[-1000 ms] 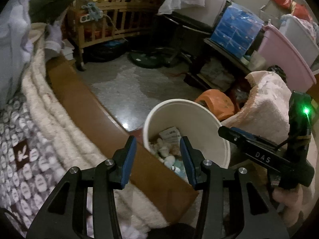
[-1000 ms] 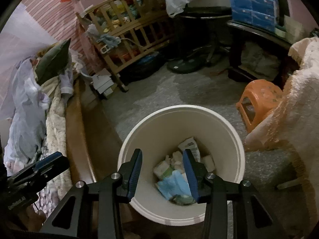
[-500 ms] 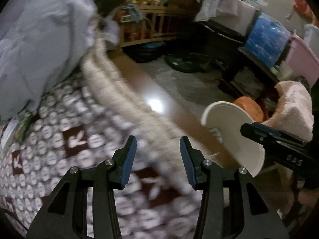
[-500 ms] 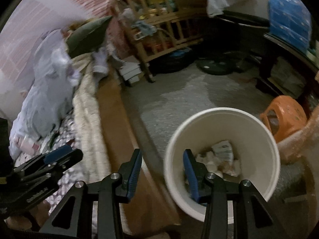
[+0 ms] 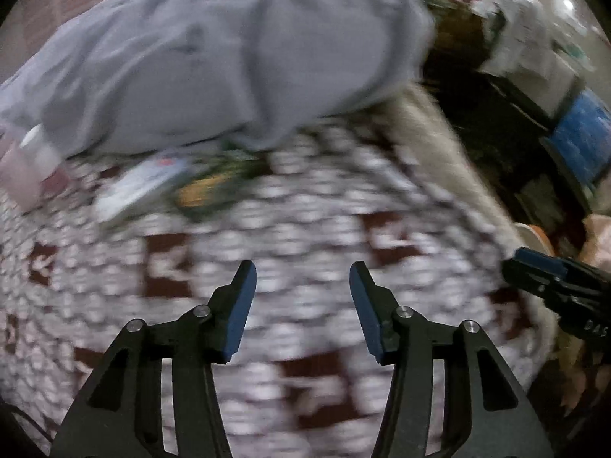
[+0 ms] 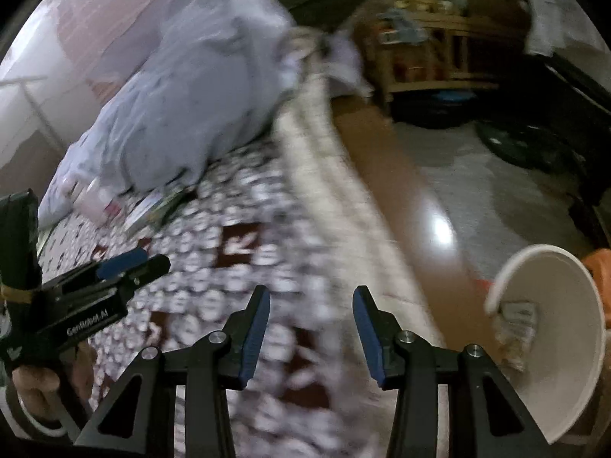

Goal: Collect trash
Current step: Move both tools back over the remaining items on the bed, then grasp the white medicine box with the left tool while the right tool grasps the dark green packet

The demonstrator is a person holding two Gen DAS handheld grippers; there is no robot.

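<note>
Both views are blurred by motion. My left gripper [image 5: 301, 286] hangs over the patterned bedspread [image 5: 305, 210], its jaws opening with nothing between them. Ahead of it lie blurred flat wrappers: a white one [image 5: 141, 187] and a green-yellow one [image 5: 214, 183], at the foot of a grey bundle of cloth [image 5: 214, 57]. My right gripper [image 6: 311, 313] is over the bed's edge, jaws opening and empty. The white bin [image 6: 550, 328] with crumpled paper inside sits at the lower right of the right wrist view. The same wrappers [image 6: 152, 206] show at the left there.
A cream fringed blanket [image 6: 336, 198] runs along the wooden bed edge [image 6: 397, 191]. Beyond it is grey floor [image 6: 477, 175], a wooden crib [image 6: 431, 30] and dark furniture. An orange stool [image 6: 601, 263] stands by the bin. A pink object [image 5: 23, 175] lies at the left.
Both grippers have swung left from above the bin to over the bed. The bin has slid to the right edge of the right view and nearly out of the left view. Both jaws stand slightly wider.
</note>
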